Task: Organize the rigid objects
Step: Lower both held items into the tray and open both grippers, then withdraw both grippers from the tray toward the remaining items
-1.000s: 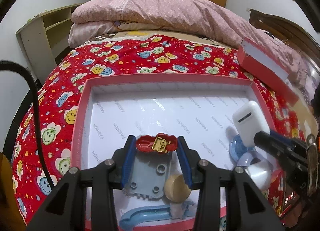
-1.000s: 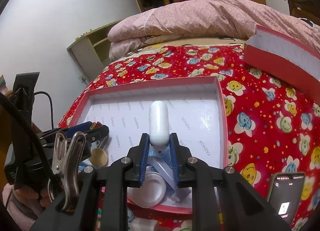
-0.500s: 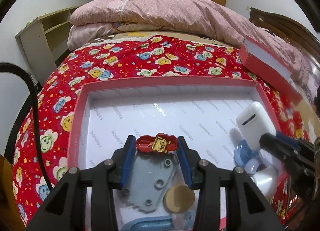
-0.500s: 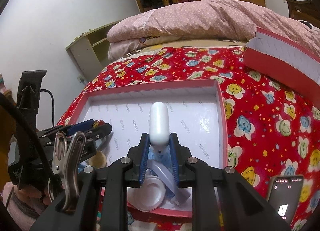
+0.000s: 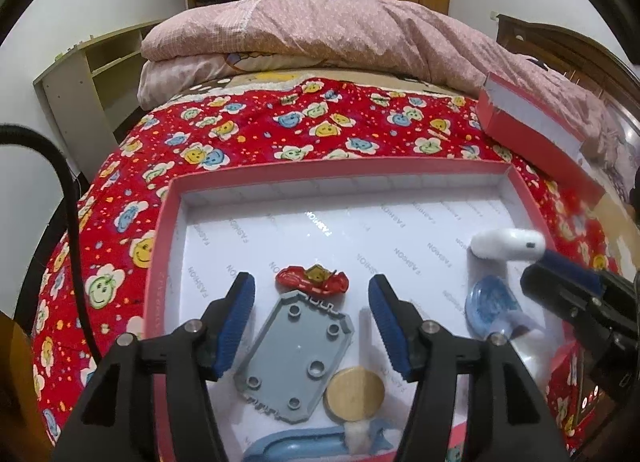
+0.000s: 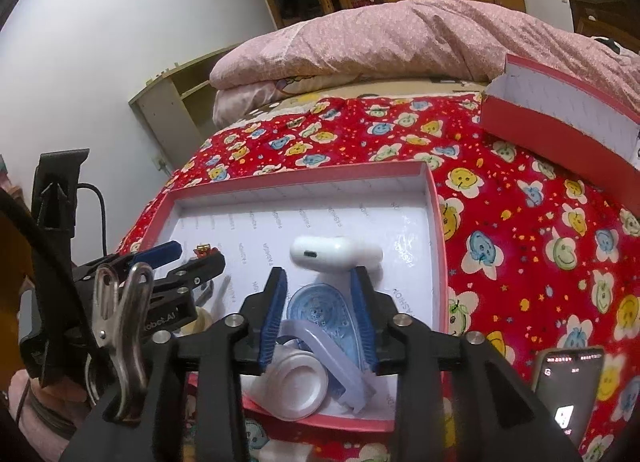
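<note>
Left wrist view: the left hand-held gripper hangs over the near part of a red-rimmed box tray on the bed, its blue-padded fingers spread wide apart and gripping nothing. Between and just beyond the fingertips lies a red toy car, long axis running left to right across the tray, apart from both pads. Just nearer sits a grey studded plate, long axis tilted from near-left to far-right, with a round wooden disc touching its near-right corner.

Right wrist view shows the right hand-held gripper with its fingers parted and nothing held. Just beyond its tips a white earbud case lies on its side, long axis left to right, its dark port facing the camera; whether it touches the tray floor is hard to tell. Below the fingers lies a blue correction-tape dispenser, long axis running away from the camera, beside a white round lid. A phone rests on the red bedspread outside the tray.
</note>
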Demonstrator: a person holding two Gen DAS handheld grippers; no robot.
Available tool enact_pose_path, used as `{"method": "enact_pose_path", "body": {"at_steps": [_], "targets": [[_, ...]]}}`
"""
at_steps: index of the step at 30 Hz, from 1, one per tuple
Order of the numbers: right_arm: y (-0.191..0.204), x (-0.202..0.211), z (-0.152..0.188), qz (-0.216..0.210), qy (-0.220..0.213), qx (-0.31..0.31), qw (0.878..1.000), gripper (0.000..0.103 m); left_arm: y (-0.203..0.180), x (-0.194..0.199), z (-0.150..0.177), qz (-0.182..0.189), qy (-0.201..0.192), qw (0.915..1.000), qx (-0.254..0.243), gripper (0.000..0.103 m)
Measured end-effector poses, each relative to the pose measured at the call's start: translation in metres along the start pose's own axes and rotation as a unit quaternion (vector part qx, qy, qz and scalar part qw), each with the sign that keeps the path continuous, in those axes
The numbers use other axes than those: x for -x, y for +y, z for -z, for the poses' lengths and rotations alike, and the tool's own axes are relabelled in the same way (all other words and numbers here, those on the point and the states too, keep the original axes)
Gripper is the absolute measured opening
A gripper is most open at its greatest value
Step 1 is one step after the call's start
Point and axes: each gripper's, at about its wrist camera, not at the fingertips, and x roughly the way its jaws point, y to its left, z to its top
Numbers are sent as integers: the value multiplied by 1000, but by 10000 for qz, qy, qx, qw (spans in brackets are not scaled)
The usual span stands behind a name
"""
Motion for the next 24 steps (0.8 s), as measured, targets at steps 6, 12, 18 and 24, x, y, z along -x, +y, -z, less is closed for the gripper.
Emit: {"method": "enact_pose_path", "body": {"at_steps": [6, 12, 18, 24], "targets": [[7, 15, 1, 3, -100, 106, 9999, 40, 1, 22, 4, 26, -112, 9999, 20, 64], [16, 34, 7, -12, -182, 197, 9996, 41, 0, 48, 15, 30, -189, 9998, -64, 64], [25, 52, 19, -24, -200, 245, 9995, 41, 1, 74, 32, 50, -239, 9997, -41, 65], [31, 66, 36, -17, -124, 247, 9996, 41, 2, 94, 52, 98, -217, 9997, -9, 65]]}}
